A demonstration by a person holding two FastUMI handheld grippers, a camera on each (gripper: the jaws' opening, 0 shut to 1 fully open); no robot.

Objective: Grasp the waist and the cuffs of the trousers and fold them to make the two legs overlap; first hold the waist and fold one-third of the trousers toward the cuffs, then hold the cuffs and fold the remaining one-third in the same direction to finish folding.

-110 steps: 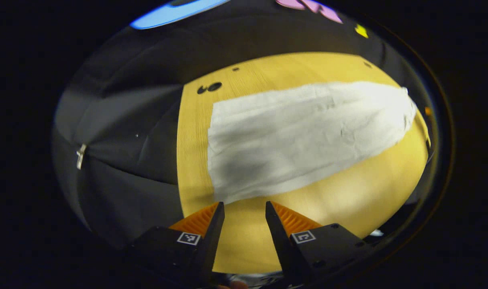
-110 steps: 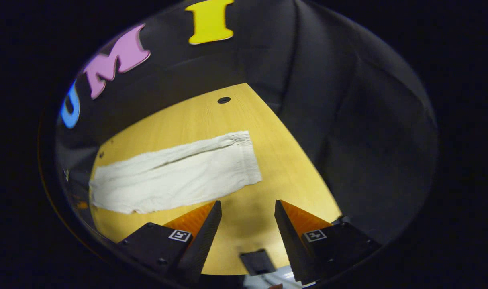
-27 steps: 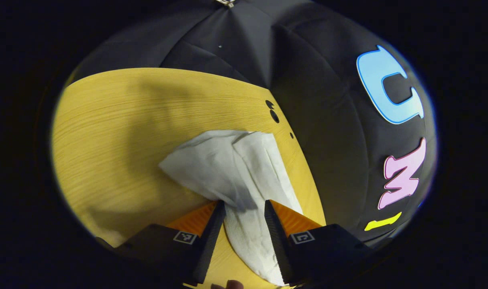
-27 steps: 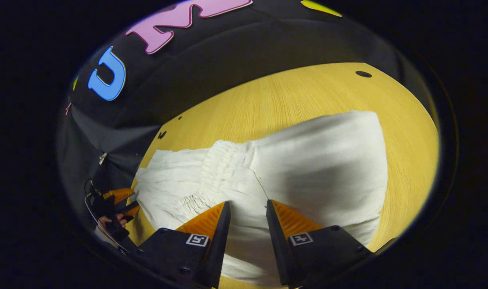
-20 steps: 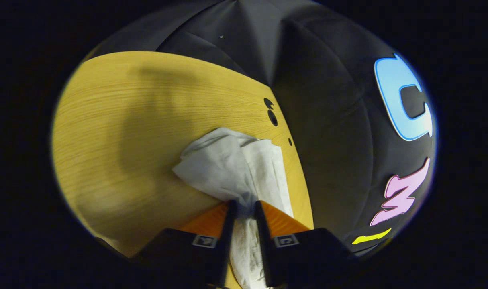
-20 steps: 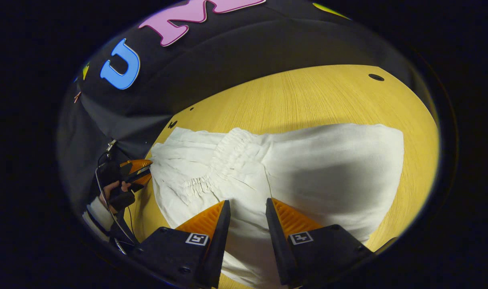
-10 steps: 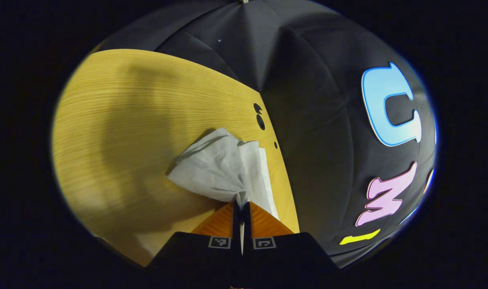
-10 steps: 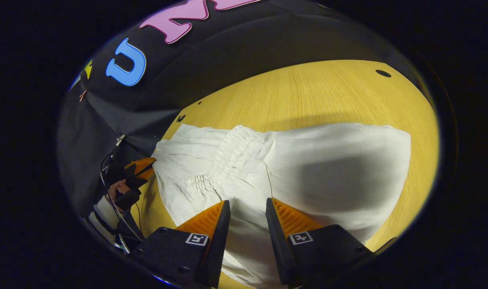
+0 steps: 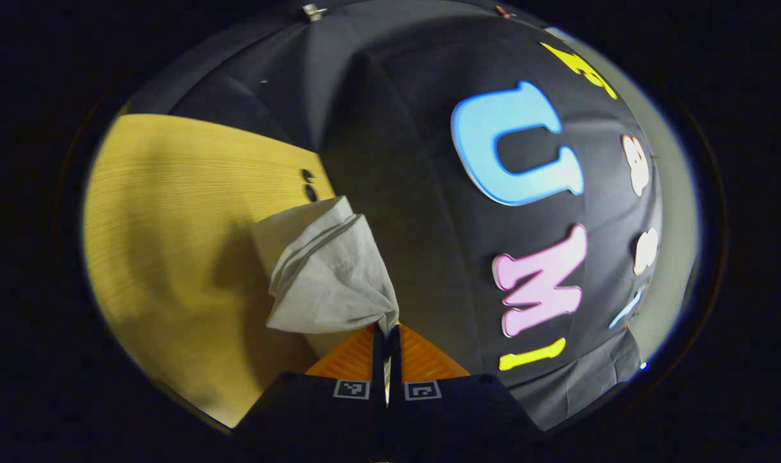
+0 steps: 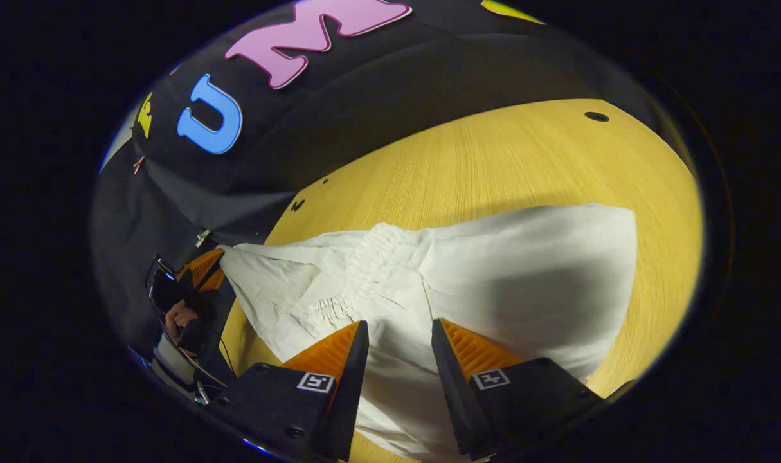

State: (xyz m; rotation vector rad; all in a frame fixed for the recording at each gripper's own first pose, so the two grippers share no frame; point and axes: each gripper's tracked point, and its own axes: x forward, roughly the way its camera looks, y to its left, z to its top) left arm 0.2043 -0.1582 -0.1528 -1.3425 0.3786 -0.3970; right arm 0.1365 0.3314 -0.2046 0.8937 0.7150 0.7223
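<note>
**Desk:** What has just changed in the booth?

**Photographer:** Half a second back the left tongs (image 9: pixel 385 334) had pinched the cuffs (image 9: pixel 329 283) low over the counter (image 9: pixel 159 212). Now, at the lower centre of the left gripper view, they are clamped tight on that bunch of pale cloth and have lifted it, so the fabric hangs in folds above the wood with the booth wall behind it.

**Desk:** And the trousers (image 10: pixel 493 283) themselves?

**Photographer:** They lie across the middle of the right gripper view, the gathered waist (image 10: pixel 364 270) already laid over the legs left of centre. At the left edge of that frame the cuff end is drawn up off the counter toward the left tongs (image 10: pixel 204 270) and the hand (image 10: pixel 179 316) holding them.

**Desk:** The right tongs (image 10: pixel 396 337)?

**Photographer:** Spread open at the bottom of that frame, over the near edge of the cloth, gripping nothing. Whether their tips touch the fabric, I cannot tell.

**Desk:** So where does the job stand?

**Photographer:** My reading: the waist fold is down and the last fold is starting. The cuffs need carrying over the stack; with one corner held, the far corner may sag and land crooked.
</note>
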